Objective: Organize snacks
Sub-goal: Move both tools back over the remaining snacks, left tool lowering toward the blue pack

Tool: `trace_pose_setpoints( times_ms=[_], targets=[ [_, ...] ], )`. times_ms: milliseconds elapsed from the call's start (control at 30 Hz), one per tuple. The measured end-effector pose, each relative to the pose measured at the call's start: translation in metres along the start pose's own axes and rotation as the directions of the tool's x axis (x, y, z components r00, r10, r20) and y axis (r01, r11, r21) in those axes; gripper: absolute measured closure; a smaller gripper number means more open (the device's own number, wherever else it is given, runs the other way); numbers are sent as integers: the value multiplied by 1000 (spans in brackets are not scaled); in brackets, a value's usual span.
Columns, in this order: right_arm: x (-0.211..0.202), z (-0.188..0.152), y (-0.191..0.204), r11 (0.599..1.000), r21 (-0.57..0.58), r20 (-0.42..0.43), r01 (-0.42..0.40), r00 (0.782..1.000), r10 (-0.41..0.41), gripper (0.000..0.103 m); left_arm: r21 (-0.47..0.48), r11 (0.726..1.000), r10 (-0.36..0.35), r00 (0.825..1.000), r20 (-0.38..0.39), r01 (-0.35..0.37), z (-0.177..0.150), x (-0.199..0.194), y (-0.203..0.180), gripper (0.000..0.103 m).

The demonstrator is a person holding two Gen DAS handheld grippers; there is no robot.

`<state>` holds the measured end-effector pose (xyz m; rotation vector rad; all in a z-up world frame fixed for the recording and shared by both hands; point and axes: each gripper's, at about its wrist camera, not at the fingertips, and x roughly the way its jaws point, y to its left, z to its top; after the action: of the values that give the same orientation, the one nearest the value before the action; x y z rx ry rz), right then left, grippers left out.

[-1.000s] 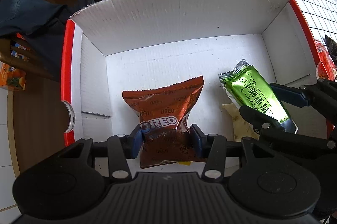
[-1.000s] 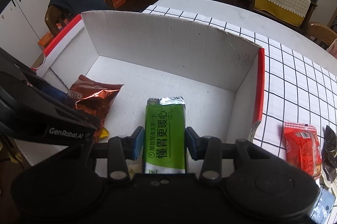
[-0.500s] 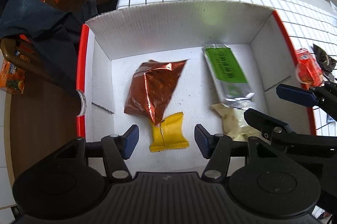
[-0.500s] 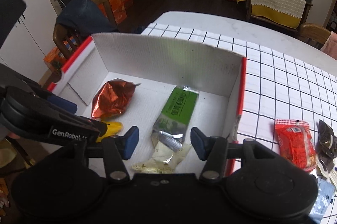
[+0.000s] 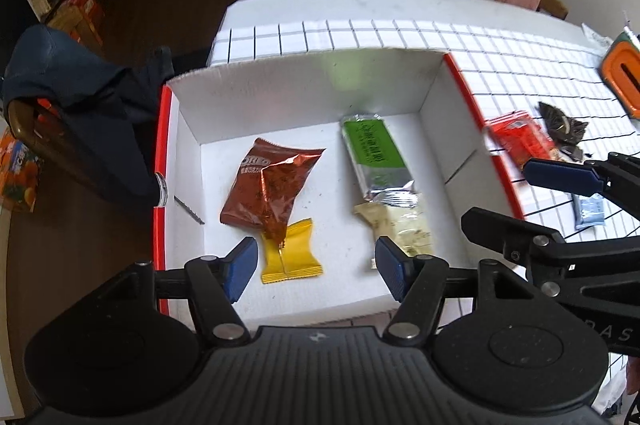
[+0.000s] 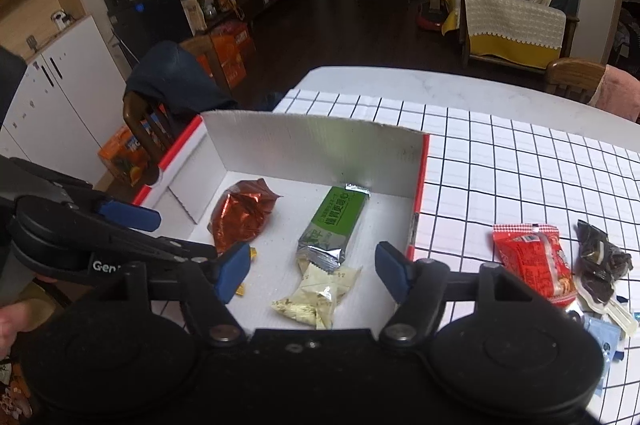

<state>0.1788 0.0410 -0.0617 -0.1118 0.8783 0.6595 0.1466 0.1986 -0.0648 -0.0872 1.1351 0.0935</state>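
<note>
- The white box (image 5: pixel 280 97) with red rims stands on the bench (image 5: pixel 420 33), which wears a white cloth with a black grid.
- Four snacks lie flat on the box floor.
- The brown Oreo pack (image 5: pixel 272 185) lies on the left side of the floor; its lower corner overlaps the top of the yellow pack (image 5: pixel 292 257).
- The green bar (image 5: pixel 374 153) lies on the right side, its silver end touching the cream pack (image 5: pixel 400 229) just below it.
- The left hand-held gripper (image 5: pixel 316 267) hangs above the near edge of the box; its jaws are opening and grip nothing, with the yellow pack seen below the gap.
- The right hand-held gripper (image 6: pixel 312 271) hangs above the right half of the box; its jaws are opening too, and hold nothing, with the cream pack and the silver end of the green bar seen below the gap.
- In the left wrist view the right gripper's blue-tipped fingers reach in from the right edge, above the box's right wall.
- Outside the box, on the cloth to its right, lie a red pack (image 6: pixel 532 261), a dark wrapper (image 6: pixel 600 261) beside it and a pale blue sachet (image 5: pixel 588 211) nearer the camera.
- A dark jacket (image 5: pixel 80 113) is draped over a wooden chair beside the box's left wall.
</note>
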Motion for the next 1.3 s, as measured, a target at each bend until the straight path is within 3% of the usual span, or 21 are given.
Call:
trace_pose_setpoints(
  times_ms=[367,567,667,967,1300],
  targets=[
    [-50,-20,-21,998,52,92,-30,995,25,22,14,1000,1,990,142,-3,-18,-35,-33,29],
    [-72,-37,-46,997,70,129,-12,992,3,19,44,998,42,970,241,-54,-28,-45,-66,25],
    [-80,-47,-64,997,83,138,8,990,-20,11,55,998,25,964,263,-41,-29,-46,-85,20],
    [-112,-74,-141,987,148,158,64,984,-87,5,72,996,-64,969,238,48,-26,-26,-148,19],
    [-121,-106,-221,978,164,101,132,984,-150,5,127,988,-104,983,153,84,-17,19,-227,19]
  ],
)
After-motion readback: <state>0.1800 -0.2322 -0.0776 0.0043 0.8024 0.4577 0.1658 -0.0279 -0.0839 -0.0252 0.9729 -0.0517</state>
